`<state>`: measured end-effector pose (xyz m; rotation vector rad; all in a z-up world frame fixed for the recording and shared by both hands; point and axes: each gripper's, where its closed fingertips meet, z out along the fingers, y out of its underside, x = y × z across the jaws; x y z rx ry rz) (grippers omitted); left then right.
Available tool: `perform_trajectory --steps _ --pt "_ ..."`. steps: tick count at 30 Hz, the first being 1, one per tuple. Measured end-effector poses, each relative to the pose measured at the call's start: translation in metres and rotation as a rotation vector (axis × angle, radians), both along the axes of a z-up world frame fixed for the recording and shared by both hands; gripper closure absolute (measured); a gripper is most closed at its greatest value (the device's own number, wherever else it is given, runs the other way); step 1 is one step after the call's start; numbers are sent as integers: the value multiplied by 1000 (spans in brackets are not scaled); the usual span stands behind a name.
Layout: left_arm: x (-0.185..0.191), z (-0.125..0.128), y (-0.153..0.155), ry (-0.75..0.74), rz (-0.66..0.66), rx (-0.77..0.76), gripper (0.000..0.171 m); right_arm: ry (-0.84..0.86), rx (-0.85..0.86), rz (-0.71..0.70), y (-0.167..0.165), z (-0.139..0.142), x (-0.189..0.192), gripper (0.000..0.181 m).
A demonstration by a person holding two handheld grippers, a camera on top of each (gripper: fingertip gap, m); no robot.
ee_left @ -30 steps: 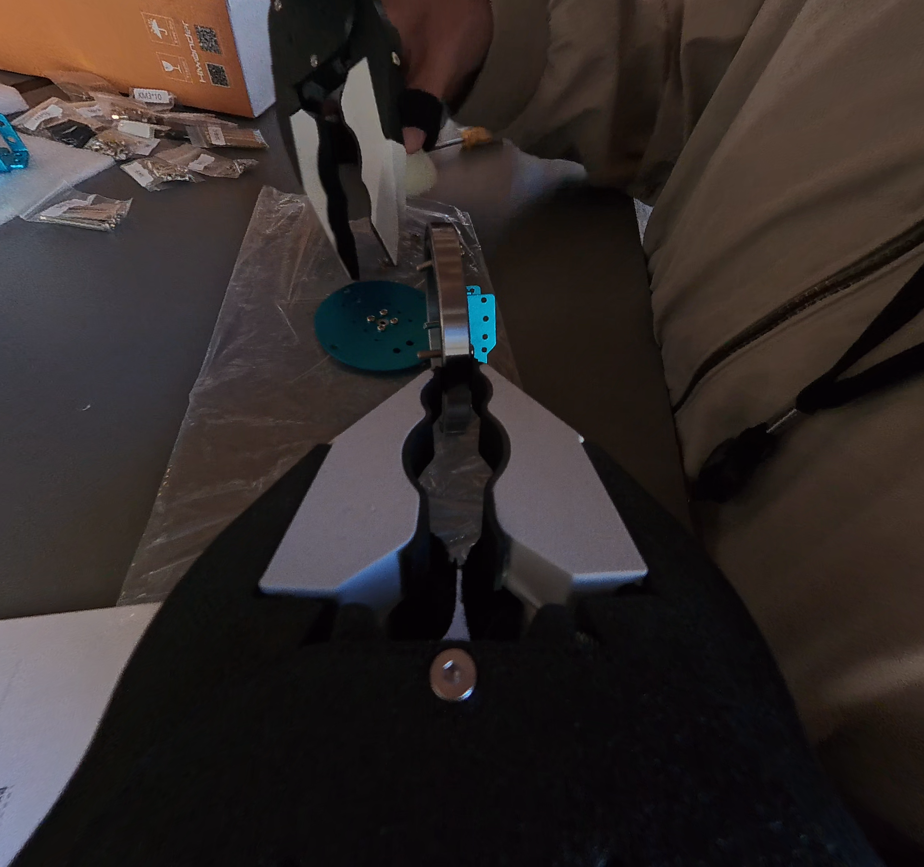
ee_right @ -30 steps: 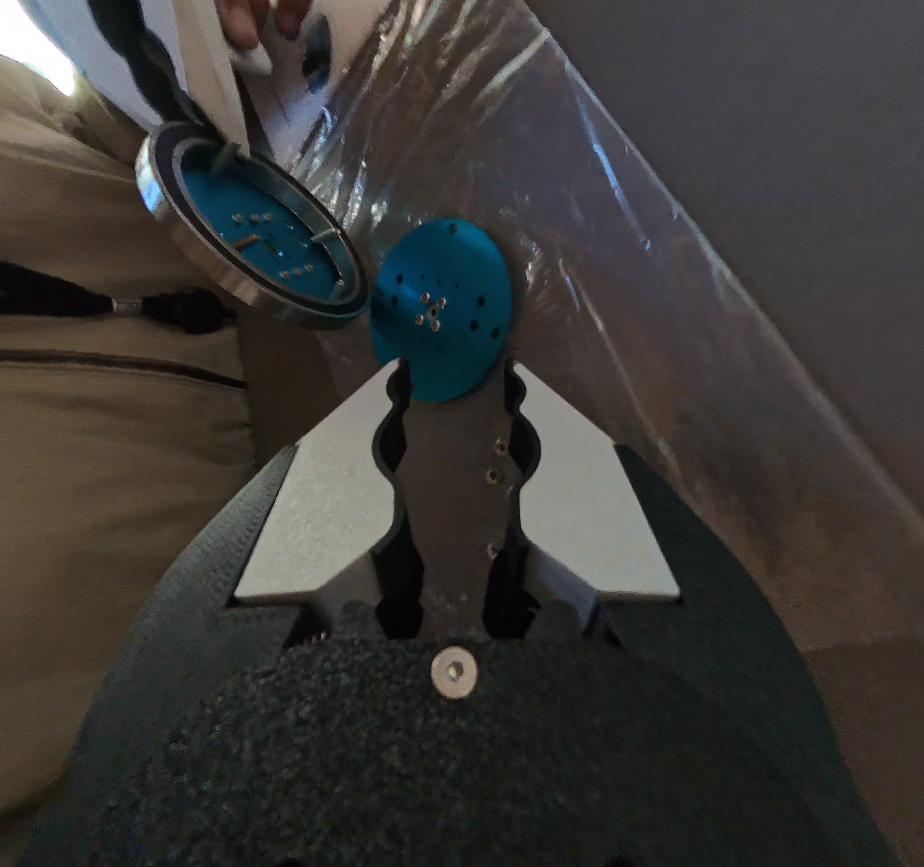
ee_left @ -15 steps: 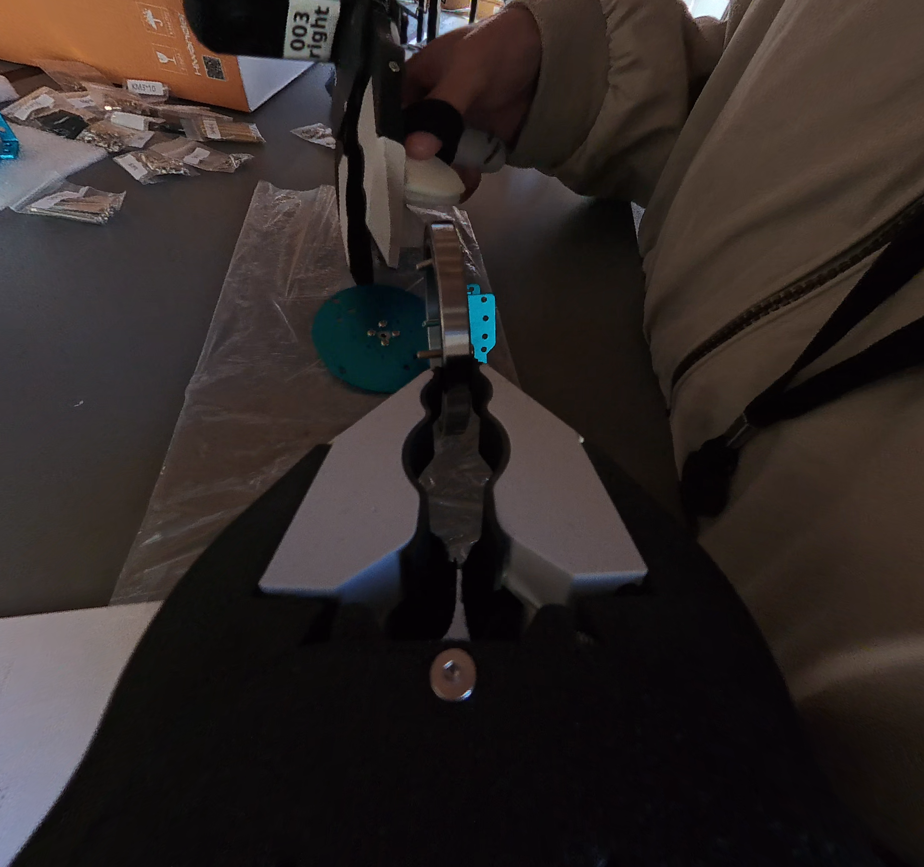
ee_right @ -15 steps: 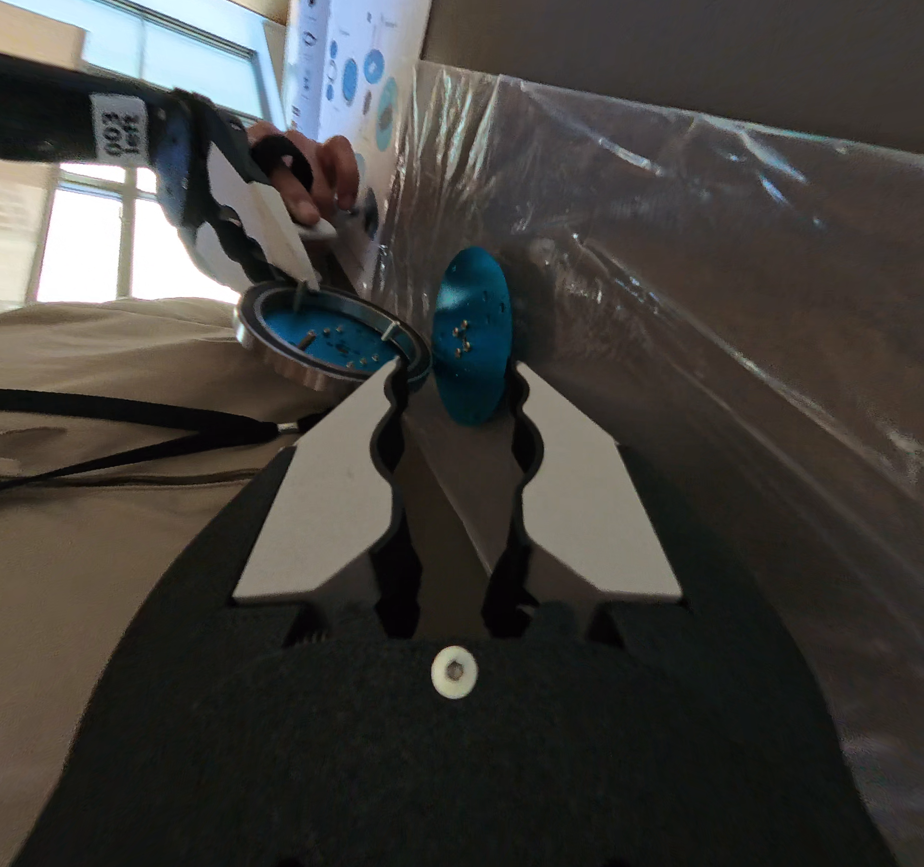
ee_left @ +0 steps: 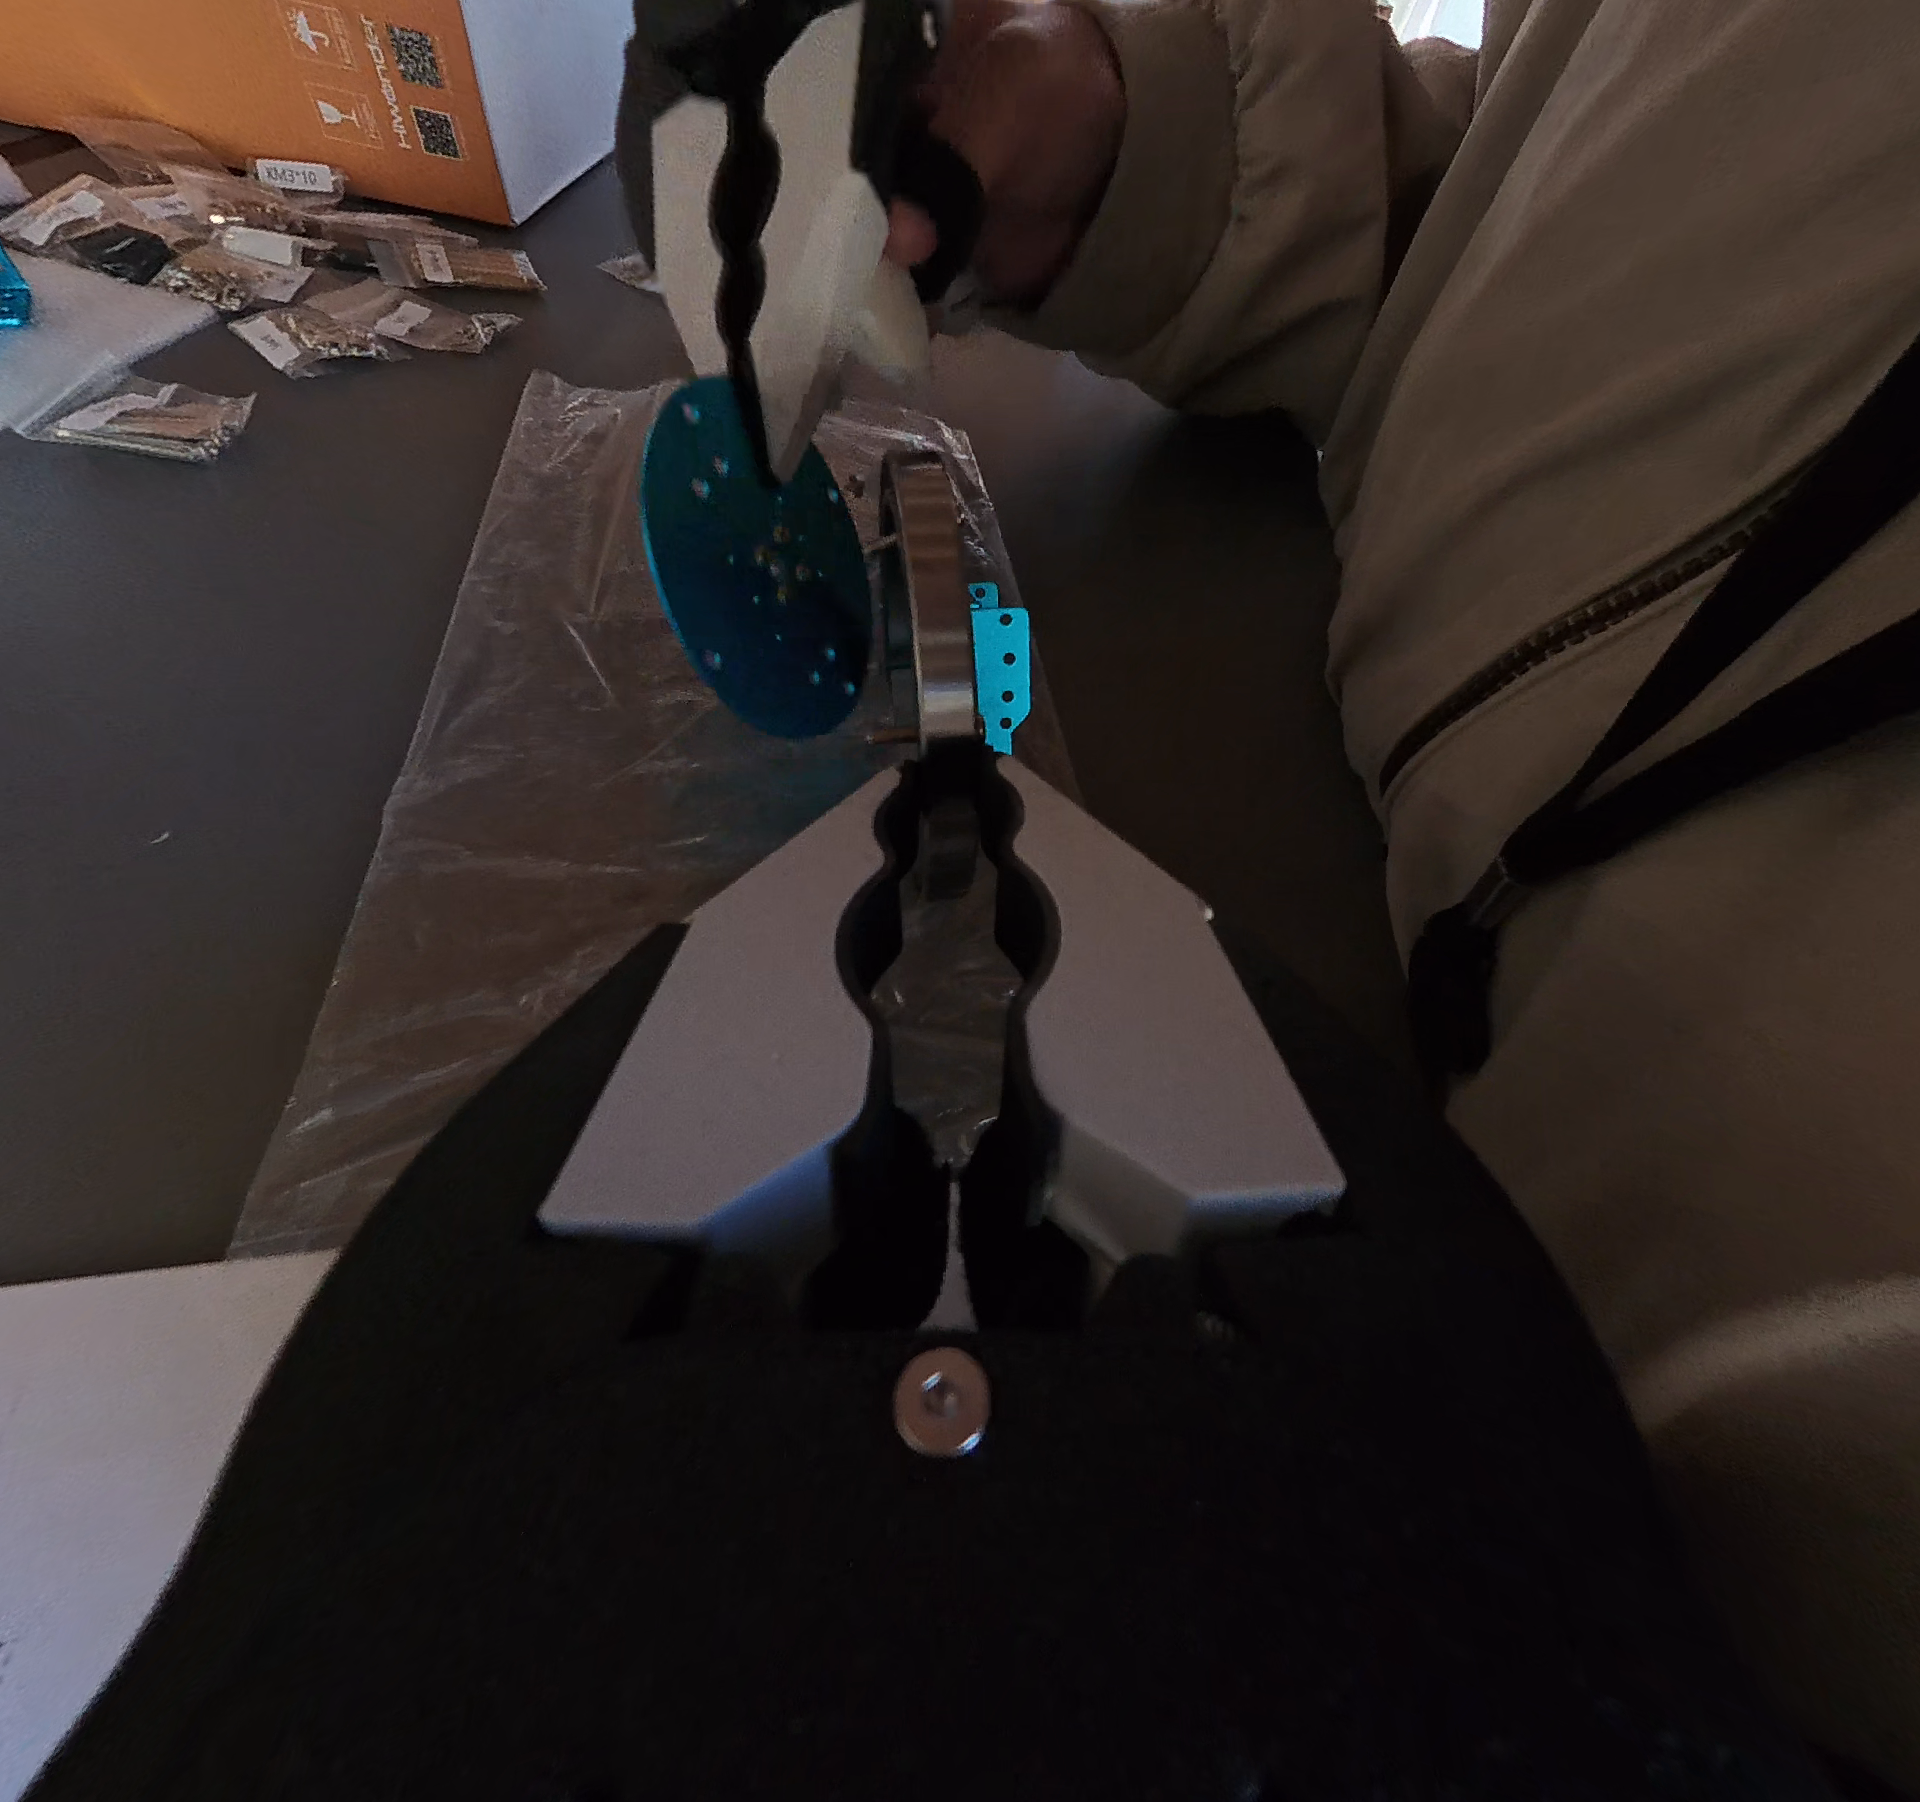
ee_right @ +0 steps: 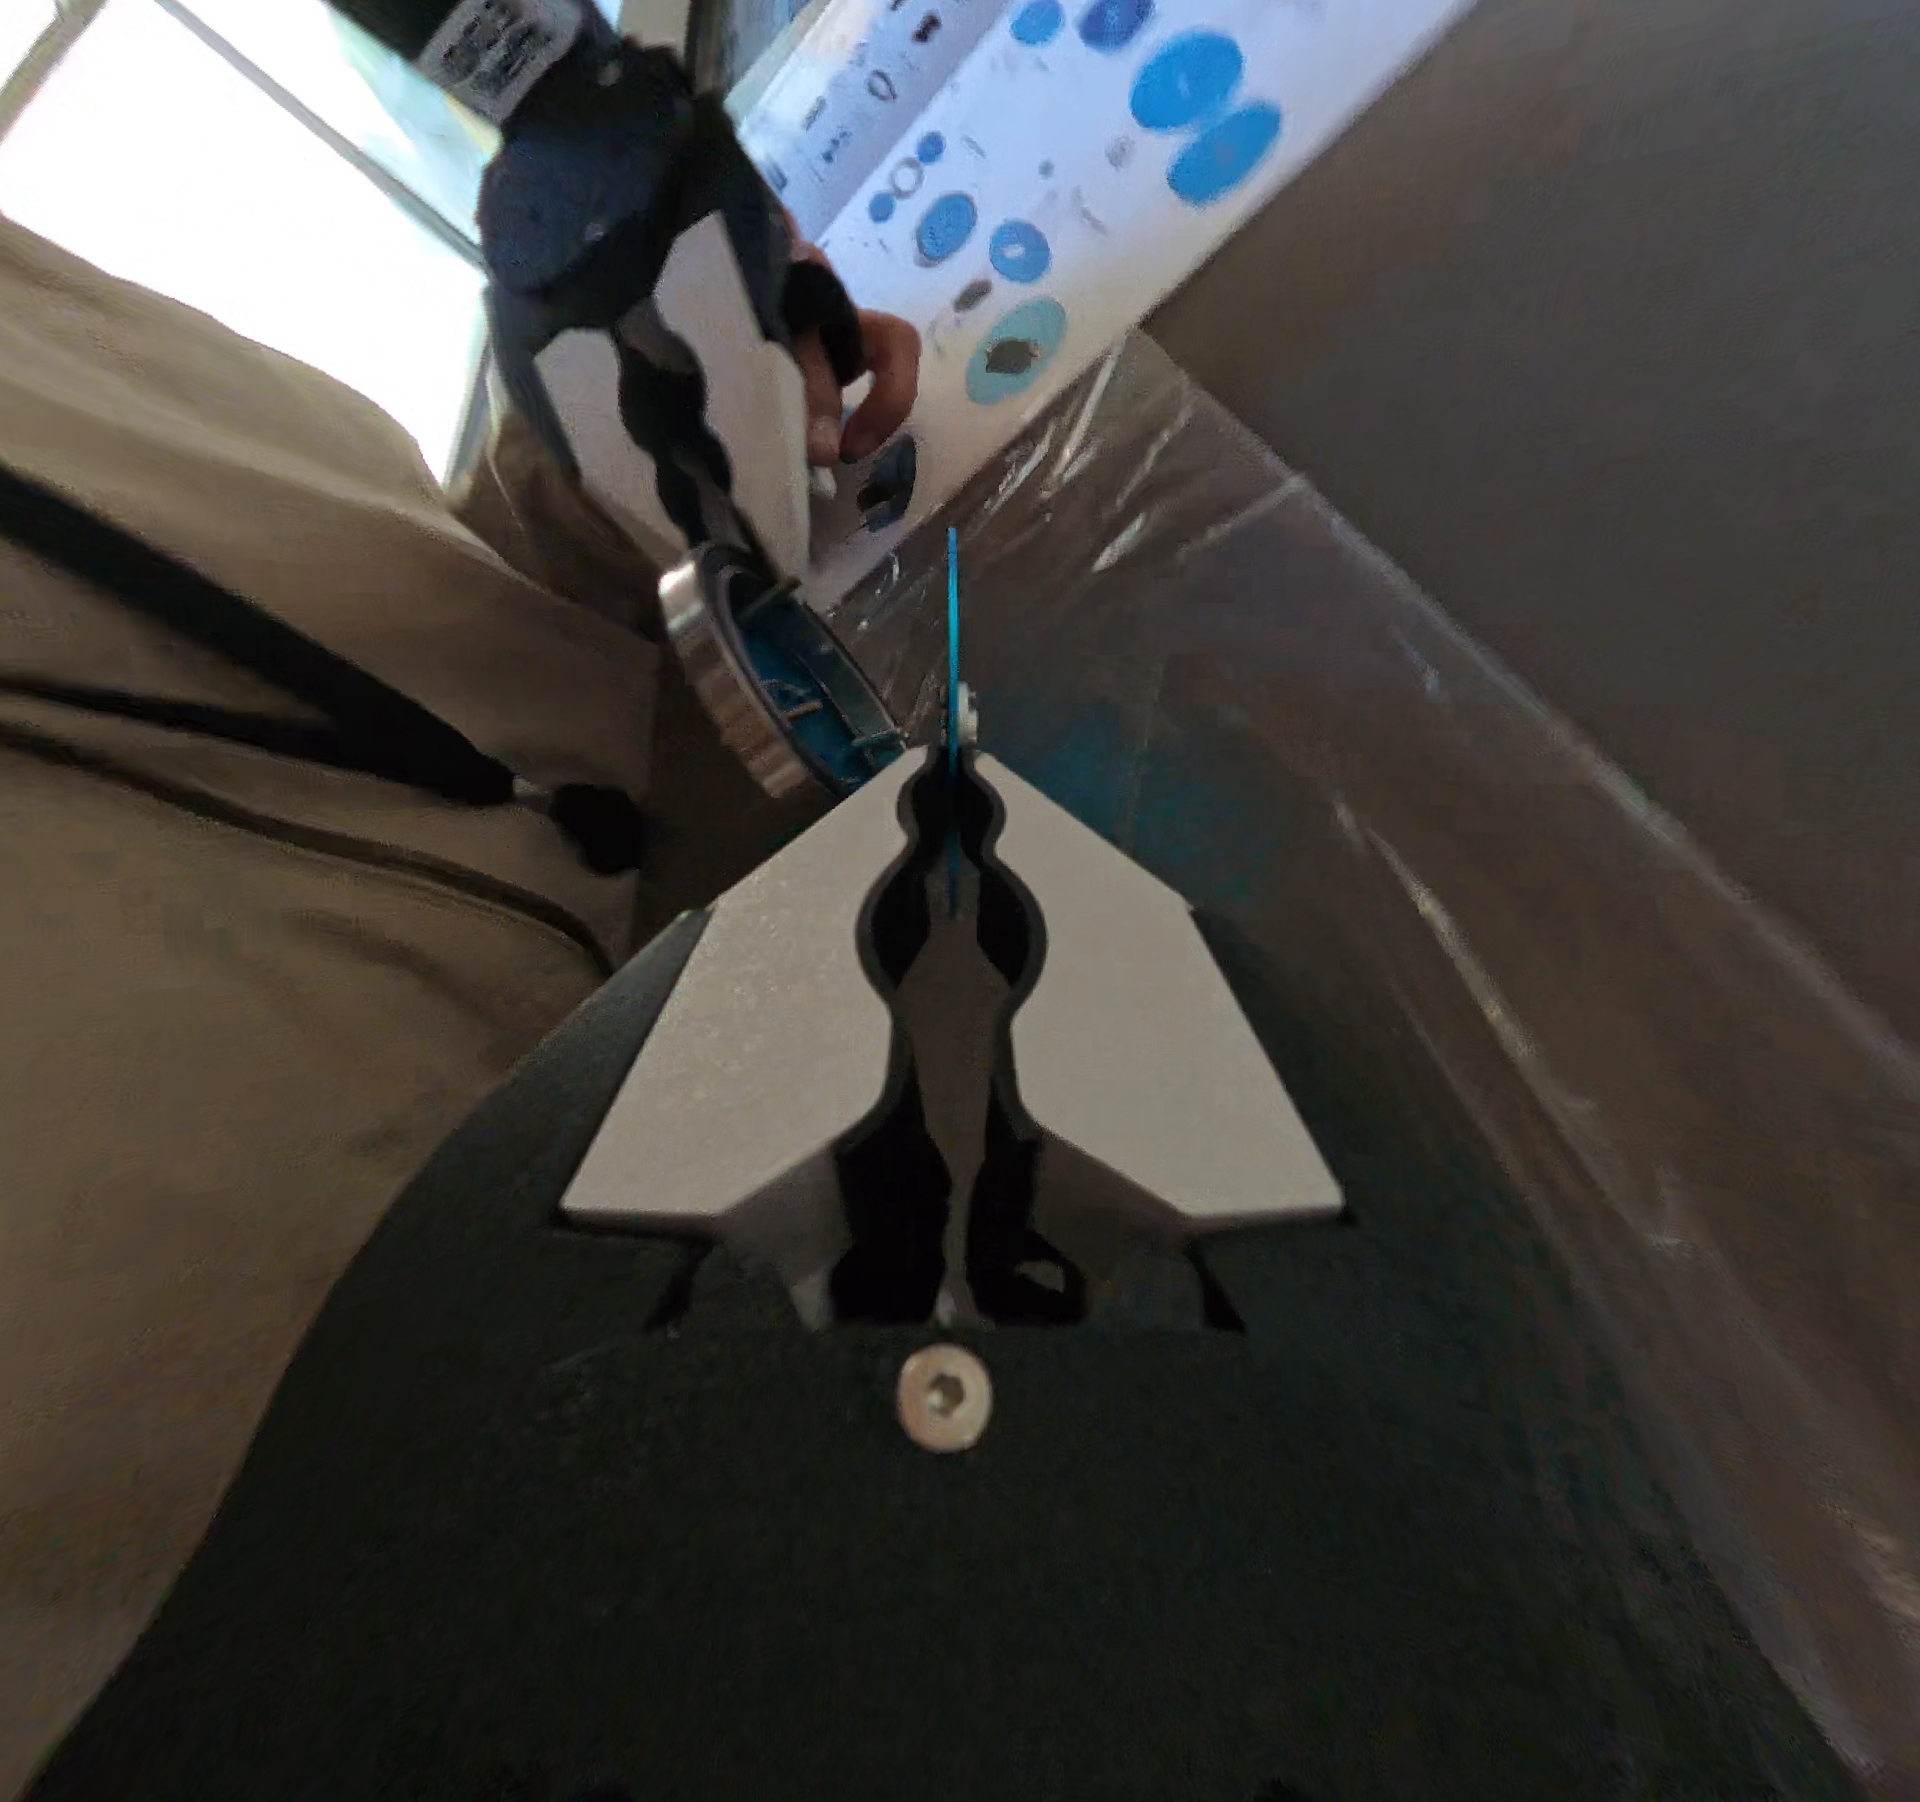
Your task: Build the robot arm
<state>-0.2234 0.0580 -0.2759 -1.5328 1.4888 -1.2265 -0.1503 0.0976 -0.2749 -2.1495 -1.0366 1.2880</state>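
Dark grey worktop (ee_left: pixel 208 713) throughout, with a clear plastic sheet (ee_left: pixel 540 817) spread just ahead of the left hand-held gripper (ee_left: pixel 948 765). Beyond the sheet, to the left: small bags of hardware (ee_left: pixel 260 277) scattered in front of an orange box (ee_left: pixel 229 38). White paper (ee_left: pixel 104 1440) at the near left corner.

Left hand-held gripper closed on the rim of a silver ring (ee_left: pixel 935 599), held on edge straight ahead of its tips, clear of the worktop. Small cyan bracket (ee_left: pixel 1003 661) with holes on the ring's right side. In the right wrist view, same ring (ee_right: pixel 717 682) seen tilted, with a blue inner face and thin pins standing out of it.

Right hand-held gripper (ee_left: pixel 774 464) reaching down from above and ahead, clamped on the upper edge of a blue disc (ee_left: pixel 753 568). Disc hanging off the worktop, just left of the ring, face turned towards it; touching or a hair apart, cannot tell. From the right gripper's own camera (ee_right: pixel 951 765), disc (ee_right: pixel 953 609) edge-on as a thin blue line running out from between the closed tips.

Beige jacket (ee_left: pixel 1610 609) with a zip and black cord filling the right side. Printed sheet (ee_right: pixel 1039 194) with blue part drawings beyond the ring in the right wrist view.
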Motion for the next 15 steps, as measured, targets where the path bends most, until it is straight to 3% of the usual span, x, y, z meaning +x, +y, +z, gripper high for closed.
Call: perform_trajectory --steps 3,5,9,15 --pt "0 0 -2 -1 -8 24 161 -49 271 57 4 10 1 181" --pt "0 0 -3 -2 -9 36 161 39 356 140 1 22 -5 181" --pt "0 0 -4 -4 -11 69 161 51 414 260 5 12 -13 181" --pt "0 0 -2 -5 -2 67 161 66 357 350 4 3 -23 181"
